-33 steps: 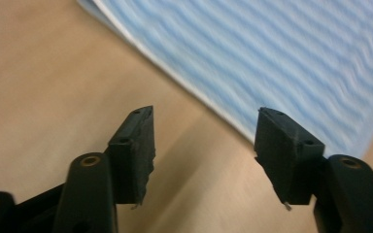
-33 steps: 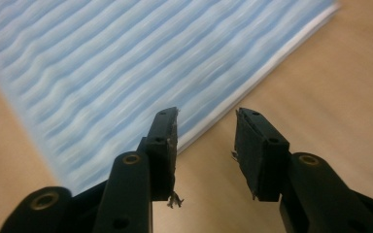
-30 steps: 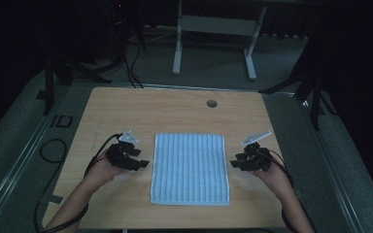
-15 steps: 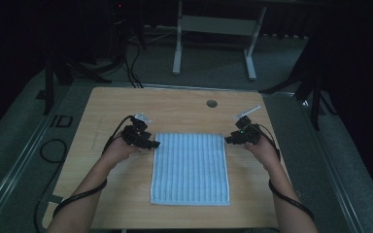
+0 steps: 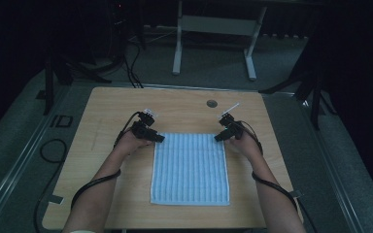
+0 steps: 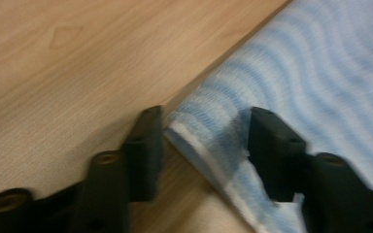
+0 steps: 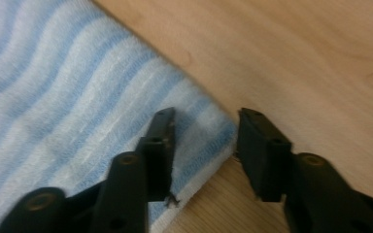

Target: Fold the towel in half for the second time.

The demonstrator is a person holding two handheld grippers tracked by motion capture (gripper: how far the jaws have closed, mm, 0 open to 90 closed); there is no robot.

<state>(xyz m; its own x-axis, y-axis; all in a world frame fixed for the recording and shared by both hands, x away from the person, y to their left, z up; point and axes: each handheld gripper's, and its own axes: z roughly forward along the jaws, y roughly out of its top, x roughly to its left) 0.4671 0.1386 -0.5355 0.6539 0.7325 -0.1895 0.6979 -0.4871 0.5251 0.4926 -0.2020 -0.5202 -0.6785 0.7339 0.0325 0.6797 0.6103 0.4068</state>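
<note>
soft, ribbed terry cloth towel point(image 5: 190, 167) on a smooth, matt wood-grain table point(image 5: 116, 107)

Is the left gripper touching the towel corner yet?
Touching. In the left gripper view the left gripper straddles the towel corner; one jaw rests on the cloth, which lifts between the jaws. Not pinched yet.

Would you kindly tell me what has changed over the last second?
Both hand-held grippers slid away from the person, from the towel's sides to its far corners. The left hand-held gripper has been closing, jaws astride one corner of the blue-striped terry towel; the right hand-held gripper straddles the other. Towel unmoved.
</note>
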